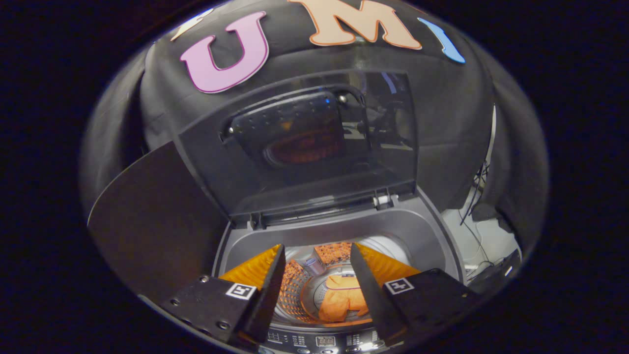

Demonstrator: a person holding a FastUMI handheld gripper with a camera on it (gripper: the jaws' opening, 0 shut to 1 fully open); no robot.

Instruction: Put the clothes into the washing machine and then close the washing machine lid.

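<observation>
1. While the tool [317,275] hangs over the open washing machine [422,231], its two fingers [268,285] stand spread apart, released, with nothing between the pads.
2. Orange clothes [341,302] lie at the bottom of the drum [307,295], seen through the gap between the fingers and below them, untouched by either.
3. Straight ahead at twelve o'clock, the washing machine lid [304,147] stands raised on its hinge at the back rim, tilted slightly away; it is see-through with a dark panel.
4. Close at six o'clock, beneath the fingers, sits the control panel [324,340].
5. At two o'clock from the tub, cables [474,196] trail down beside the machine.
</observation>
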